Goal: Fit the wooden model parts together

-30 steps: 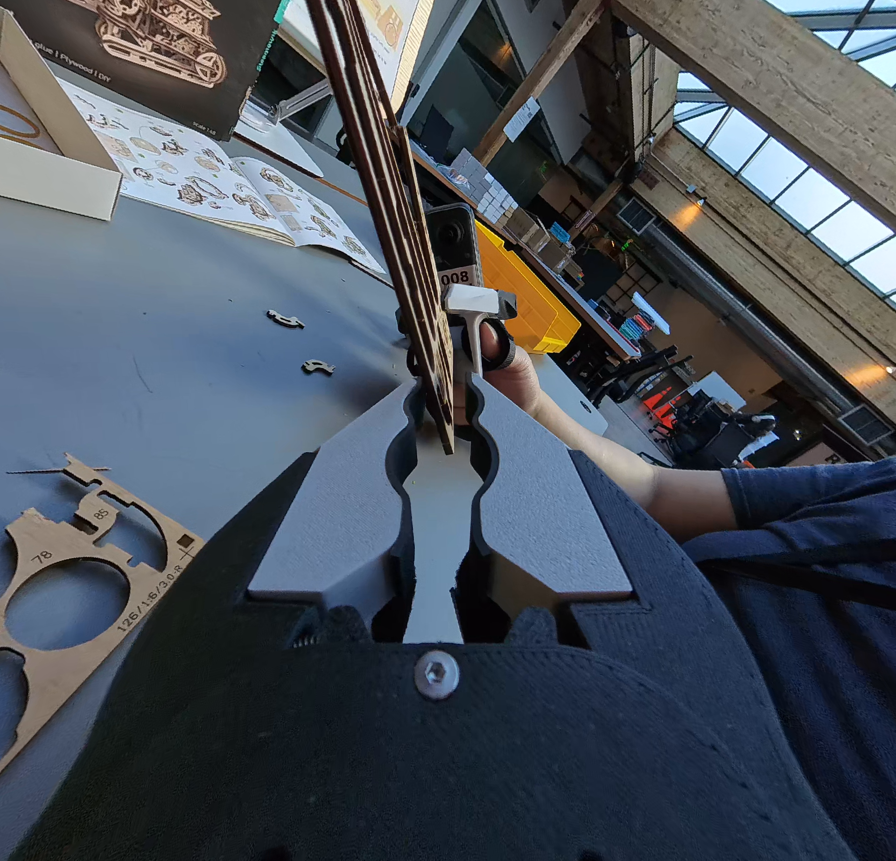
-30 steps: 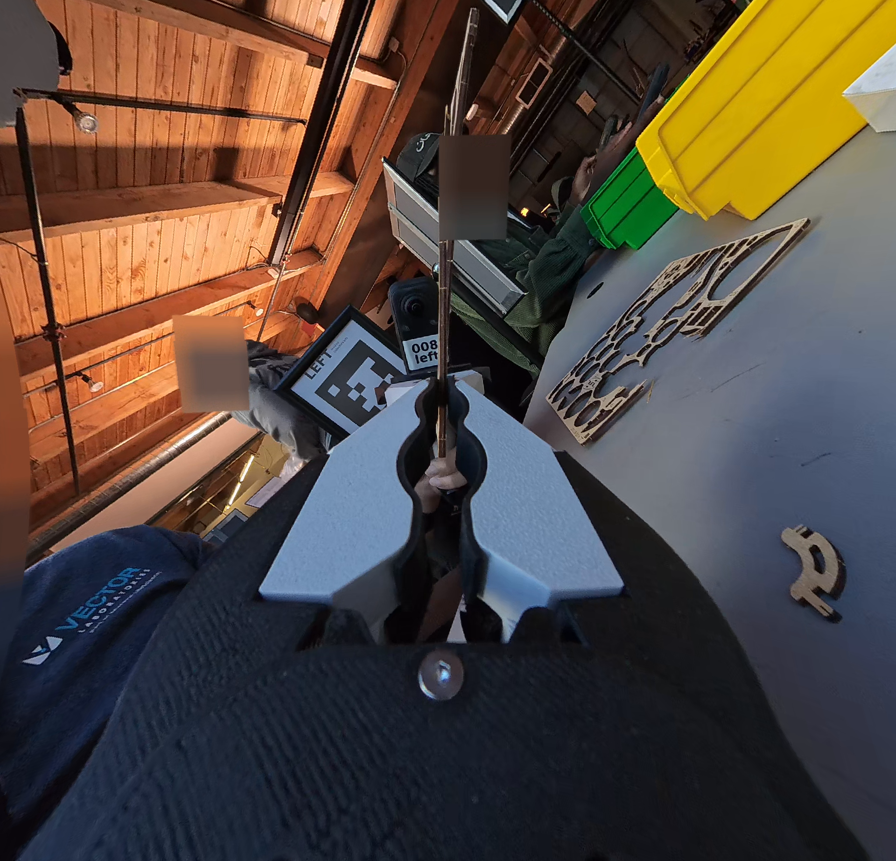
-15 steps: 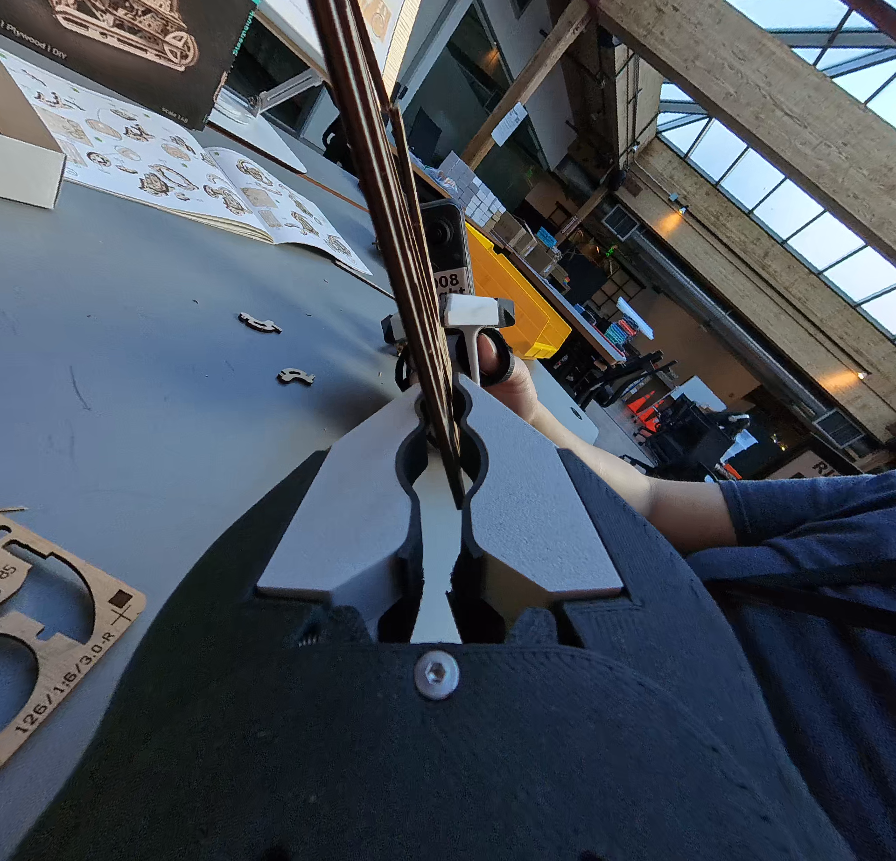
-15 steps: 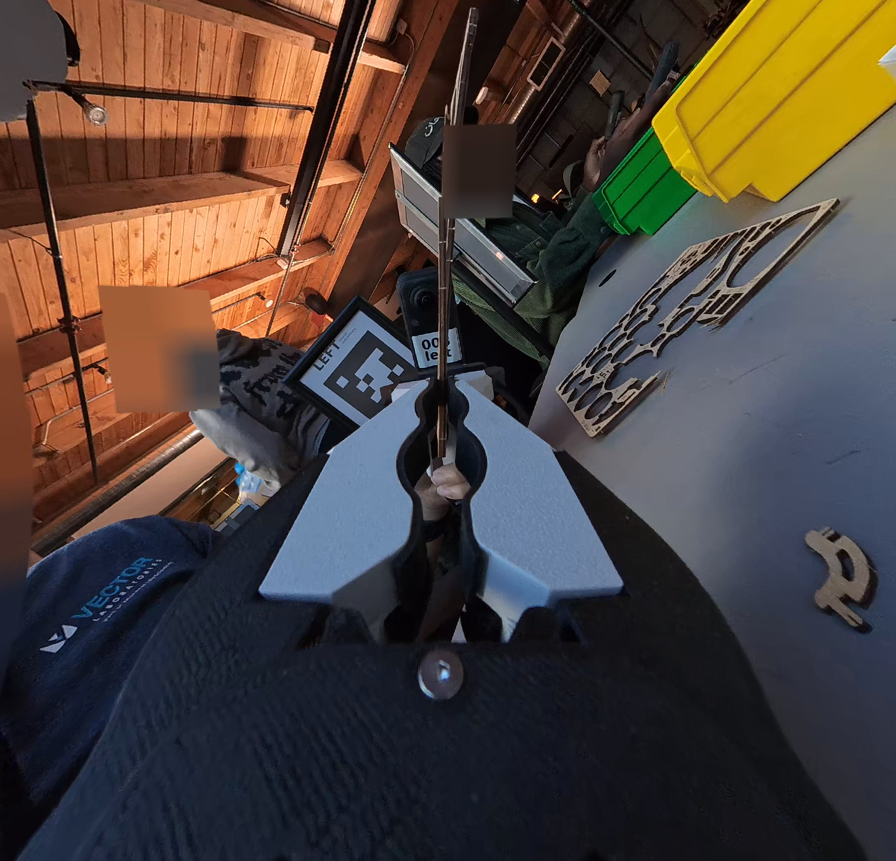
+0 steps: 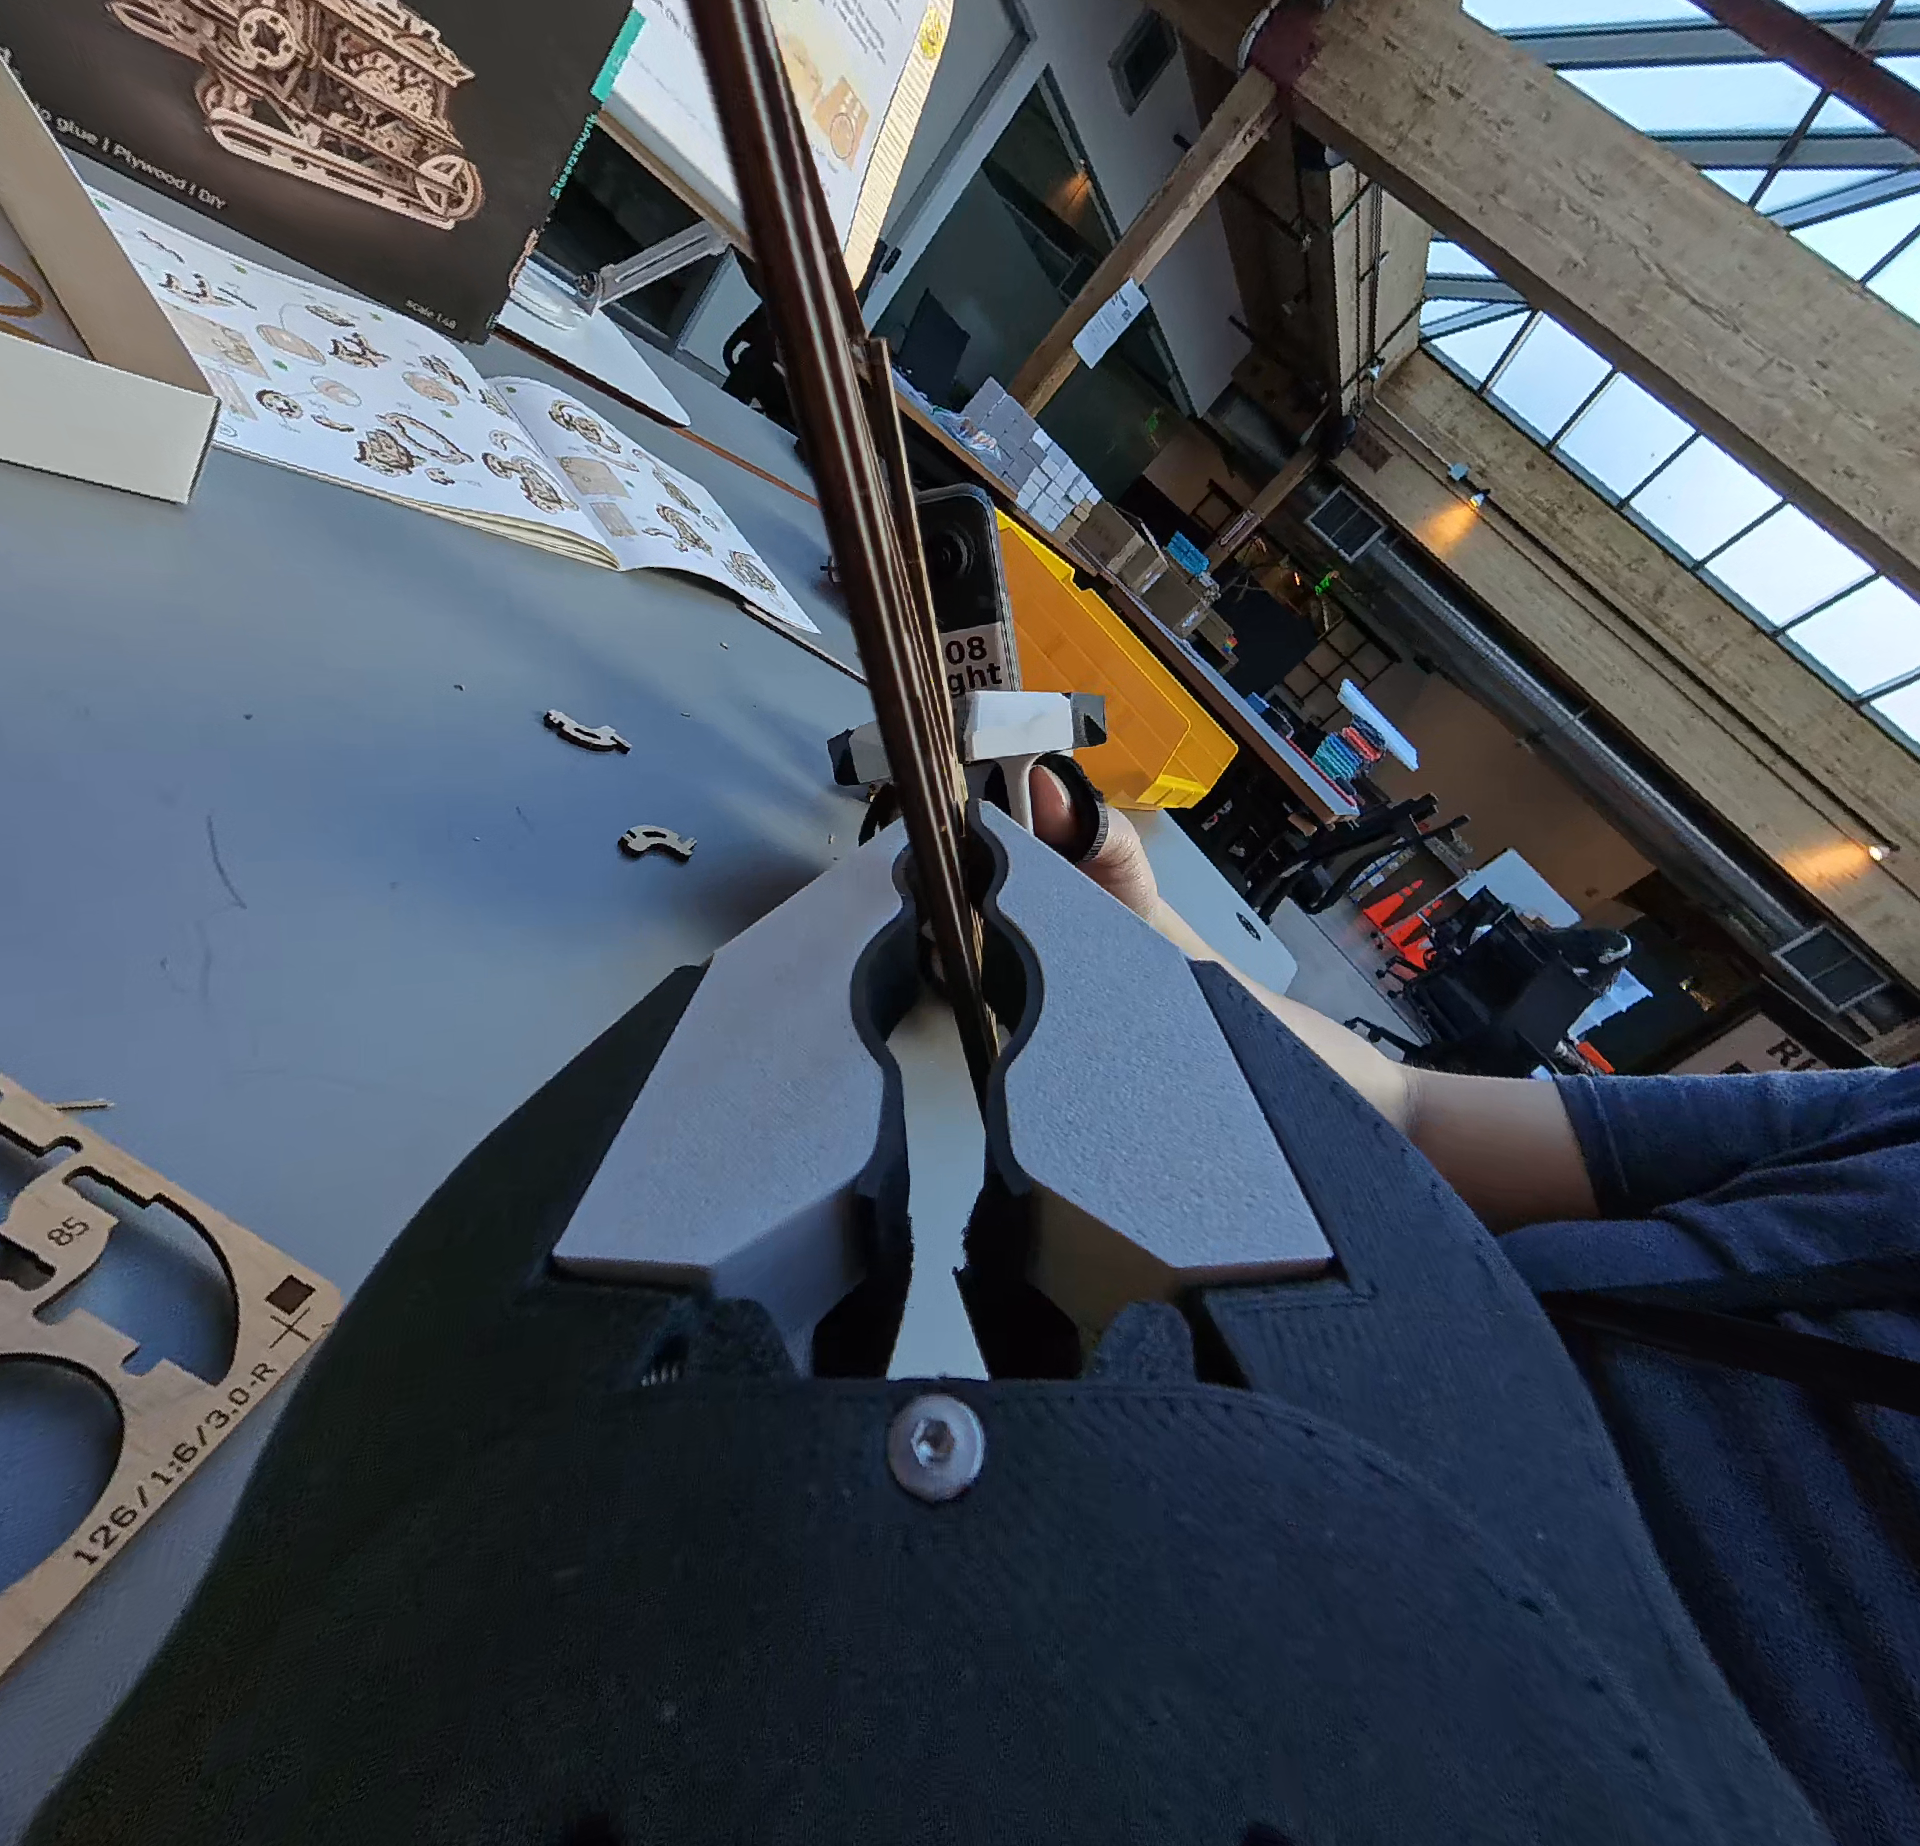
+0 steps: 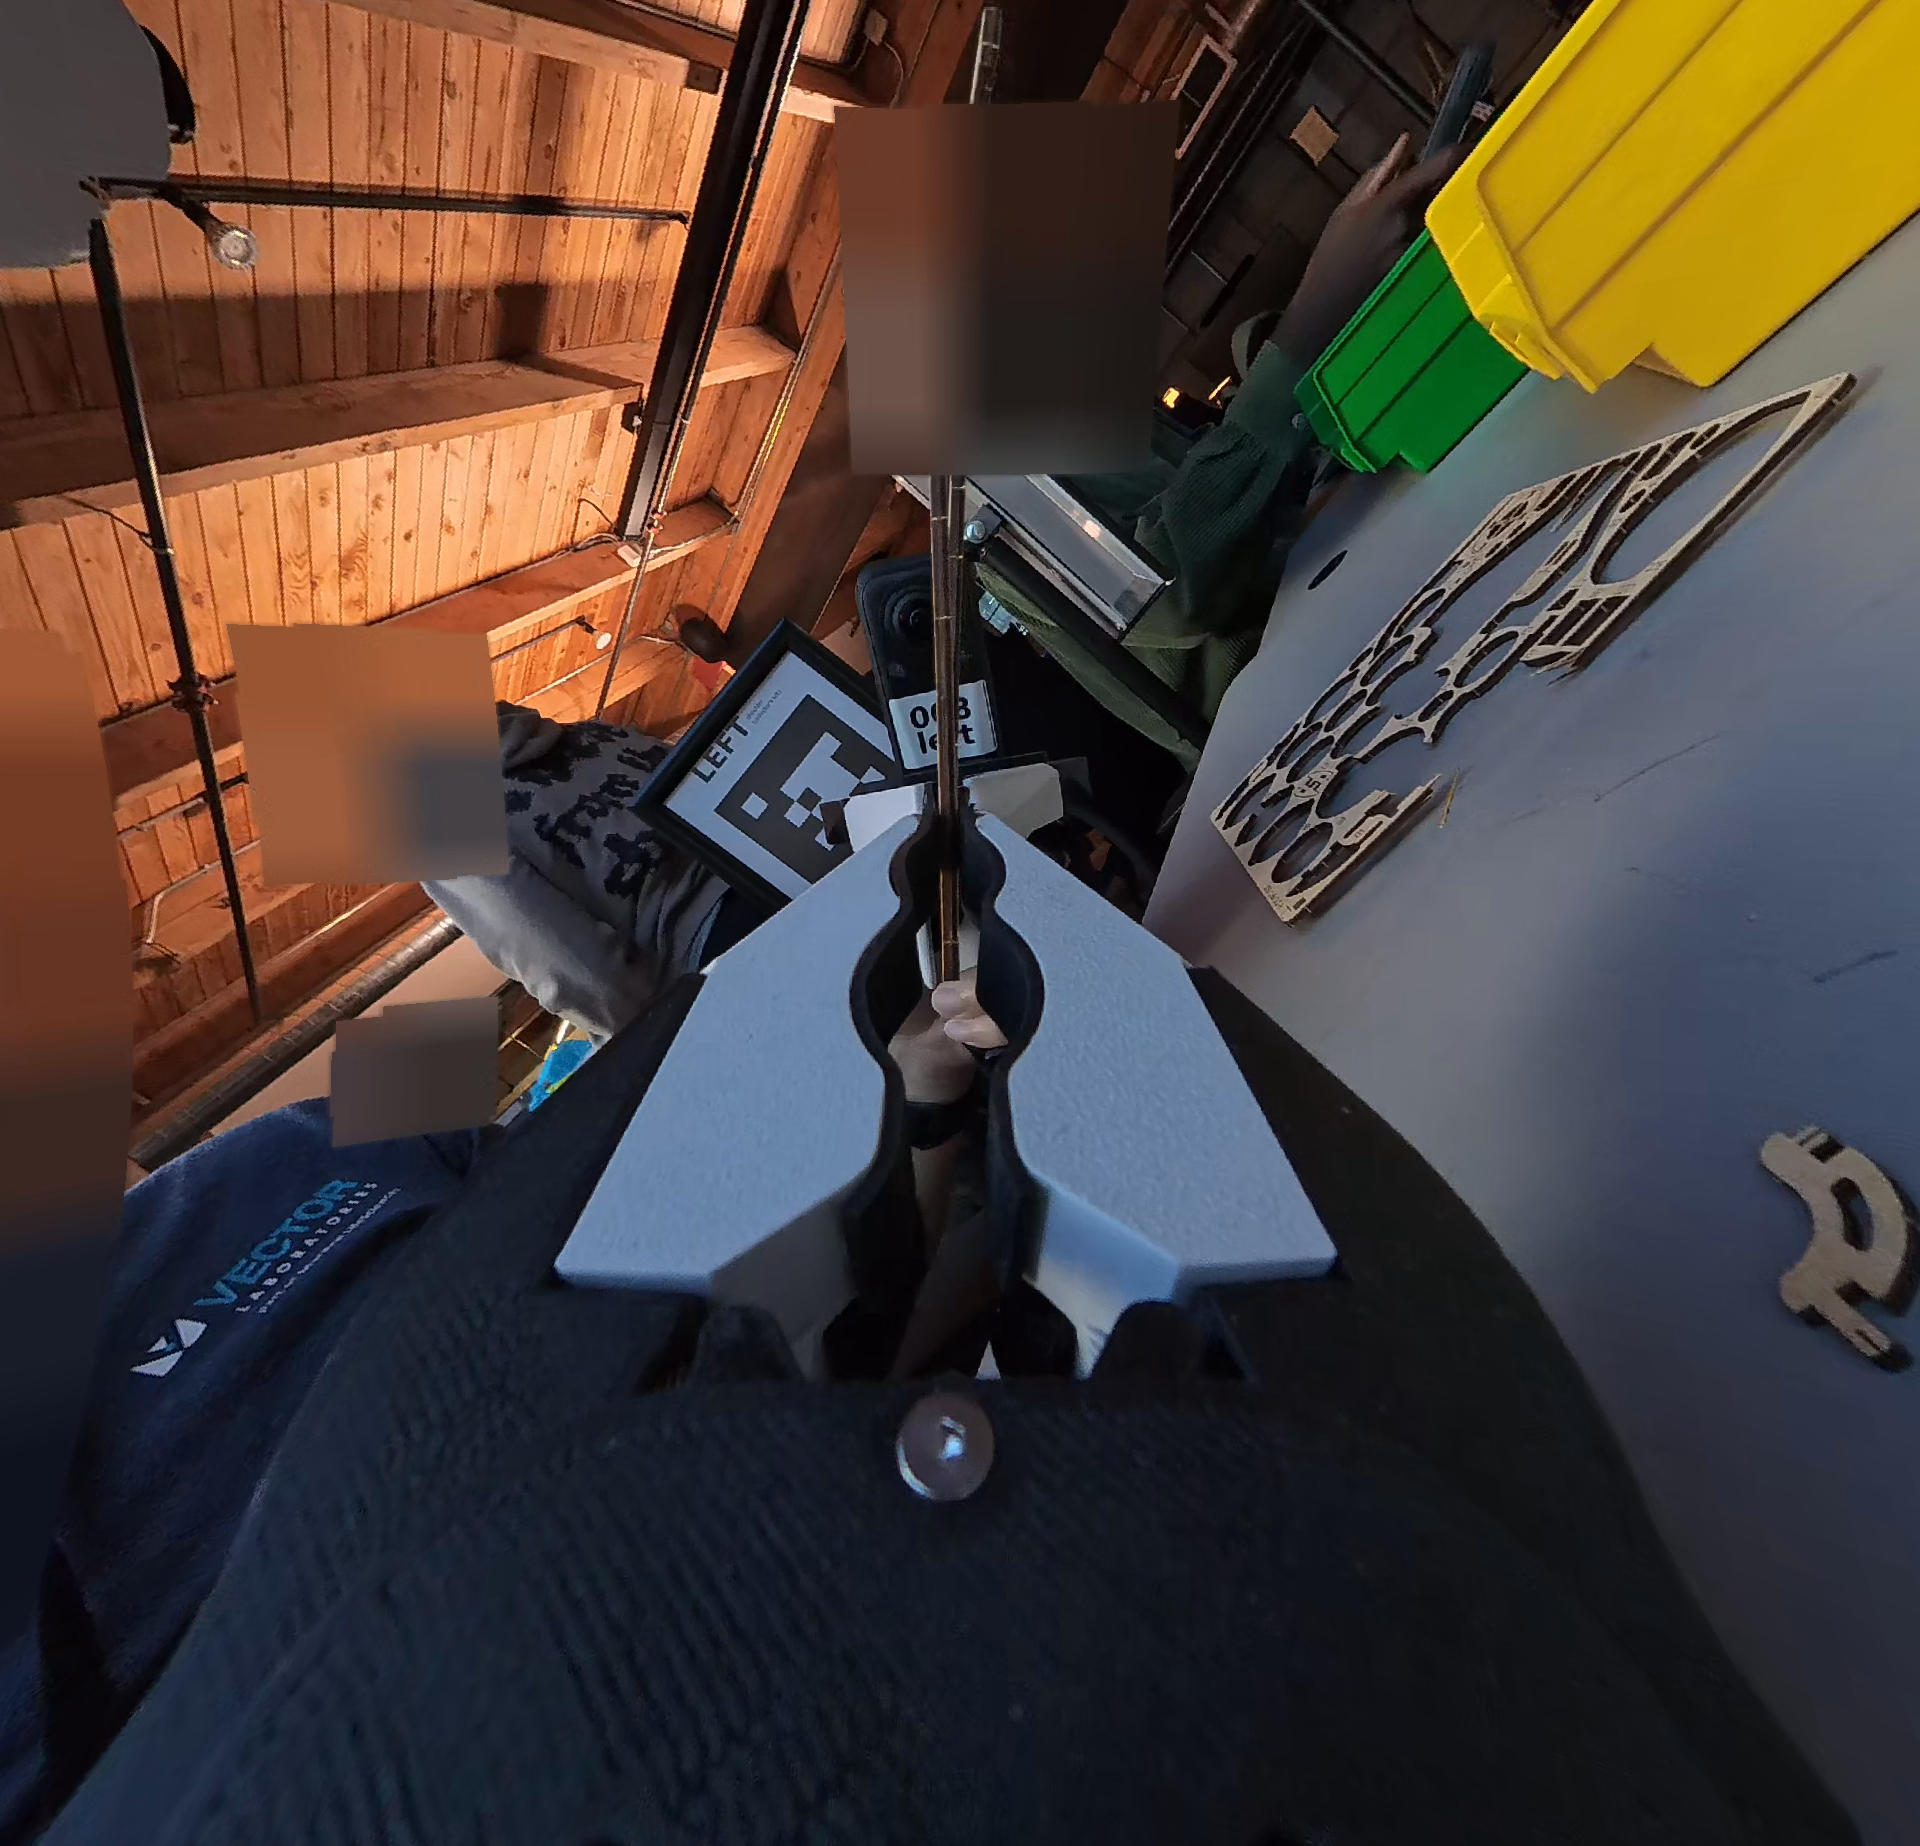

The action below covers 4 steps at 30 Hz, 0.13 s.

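Observation:
Both grippers face each other above the grey table (image 5: 312,861) and clamp the same thin wooden sheet of model parts, seen edge-on. In the left wrist view the sheet (image 5: 831,466) rises from my left gripper (image 5: 951,861), which is shut on its edge, with the right gripper just beyond. In the right wrist view the sheet (image 6: 948,653) is a thin vertical line held in my shut right gripper (image 6: 948,851). Two small loose wooden parts (image 5: 587,731) (image 5: 657,842) lie on the table, and one hooked part (image 6: 1844,1246) lies right of the right gripper.
An empty cut-out wooden sheet (image 5: 114,1308) lies at lower left, another (image 6: 1507,643) by the yellow bin (image 6: 1704,134) and green bin (image 6: 1403,383). An open instruction booklet (image 5: 436,446), the dark kit box (image 5: 312,103) and a white box (image 5: 83,383) stand behind. Both grippers' tips are close together, under 4 cm apart.
The left gripper and the sheet shifted slightly over the table, with the camera view swinging back and forth. Both grips stay shut on the sheet.

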{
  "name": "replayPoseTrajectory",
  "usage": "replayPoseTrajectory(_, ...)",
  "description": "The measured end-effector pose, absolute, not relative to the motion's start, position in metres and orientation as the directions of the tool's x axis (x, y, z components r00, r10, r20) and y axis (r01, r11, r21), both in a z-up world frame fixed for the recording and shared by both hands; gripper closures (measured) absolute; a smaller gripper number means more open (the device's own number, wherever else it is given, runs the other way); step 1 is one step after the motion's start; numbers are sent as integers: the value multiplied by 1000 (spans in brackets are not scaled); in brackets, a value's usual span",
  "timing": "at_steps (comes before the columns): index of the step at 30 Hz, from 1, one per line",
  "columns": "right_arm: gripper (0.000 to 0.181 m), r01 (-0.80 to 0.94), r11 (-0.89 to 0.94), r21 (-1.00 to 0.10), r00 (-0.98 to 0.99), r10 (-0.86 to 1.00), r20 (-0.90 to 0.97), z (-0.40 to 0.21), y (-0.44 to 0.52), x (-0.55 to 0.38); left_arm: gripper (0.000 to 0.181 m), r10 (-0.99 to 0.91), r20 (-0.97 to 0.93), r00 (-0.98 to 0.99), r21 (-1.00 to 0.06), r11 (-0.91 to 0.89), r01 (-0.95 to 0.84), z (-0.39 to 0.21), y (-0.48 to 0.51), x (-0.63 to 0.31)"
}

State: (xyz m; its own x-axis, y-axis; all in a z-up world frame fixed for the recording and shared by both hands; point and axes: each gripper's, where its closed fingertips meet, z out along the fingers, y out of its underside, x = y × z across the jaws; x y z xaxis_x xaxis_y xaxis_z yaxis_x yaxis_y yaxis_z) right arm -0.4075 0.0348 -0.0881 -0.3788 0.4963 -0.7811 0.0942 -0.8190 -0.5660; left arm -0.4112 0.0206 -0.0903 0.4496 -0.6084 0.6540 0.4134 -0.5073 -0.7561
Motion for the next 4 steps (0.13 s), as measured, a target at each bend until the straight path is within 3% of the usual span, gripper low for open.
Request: replayPoseTrajectory(4,180,97,-827,-553,-404,475,-781,-87,34,-407,180,-610,633,478,-774,-498,390,-89,20,-411)
